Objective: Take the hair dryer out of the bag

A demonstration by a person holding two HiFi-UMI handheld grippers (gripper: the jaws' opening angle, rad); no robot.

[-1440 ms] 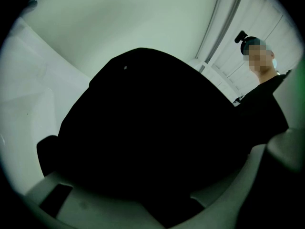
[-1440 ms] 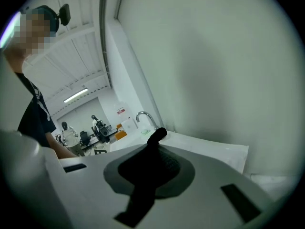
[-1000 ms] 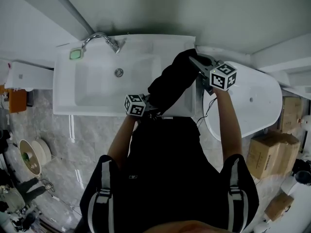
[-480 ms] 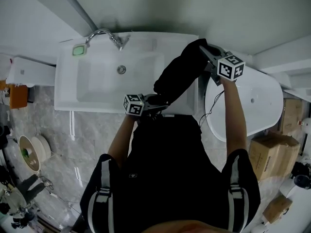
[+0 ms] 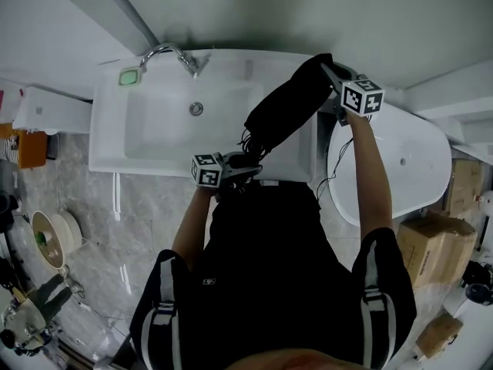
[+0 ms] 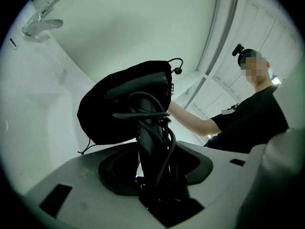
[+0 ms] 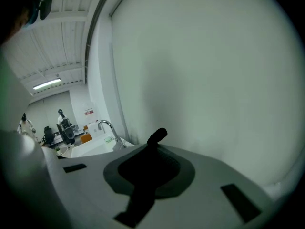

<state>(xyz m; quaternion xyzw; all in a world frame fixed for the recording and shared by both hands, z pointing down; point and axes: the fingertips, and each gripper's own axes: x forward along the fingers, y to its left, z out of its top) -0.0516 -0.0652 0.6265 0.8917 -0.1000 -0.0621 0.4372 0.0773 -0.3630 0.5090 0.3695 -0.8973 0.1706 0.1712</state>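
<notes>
A black cloth bag (image 5: 289, 110) is stretched slantwise over the right end of the white sink (image 5: 154, 141). My left gripper (image 5: 240, 164) is at the bag's near mouth, shut on the black hair dryer's handle (image 6: 150, 142), which has its cord wound round it. The dryer's head is still hidden inside the bag (image 6: 124, 99). My right gripper (image 5: 330, 72) is at the far upper end, shut on a pinch of the bag's cloth (image 7: 155, 140). In the left gripper view a person's arm reaches to the bag from the right.
A chrome faucet (image 5: 166, 52) and a green-topped dish (image 5: 127, 76) sit at the sink's back edge. A white bathtub (image 5: 416, 160) is at the right, with cardboard boxes (image 5: 427, 249) beyond it. A thin cable (image 5: 335, 164) hangs under my right arm. The wall is close behind.
My right gripper has drawn the bag's far end up and to the right, stretching the bag. My left gripper has shifted slightly left, and loops of cord now show at the bag's mouth.
</notes>
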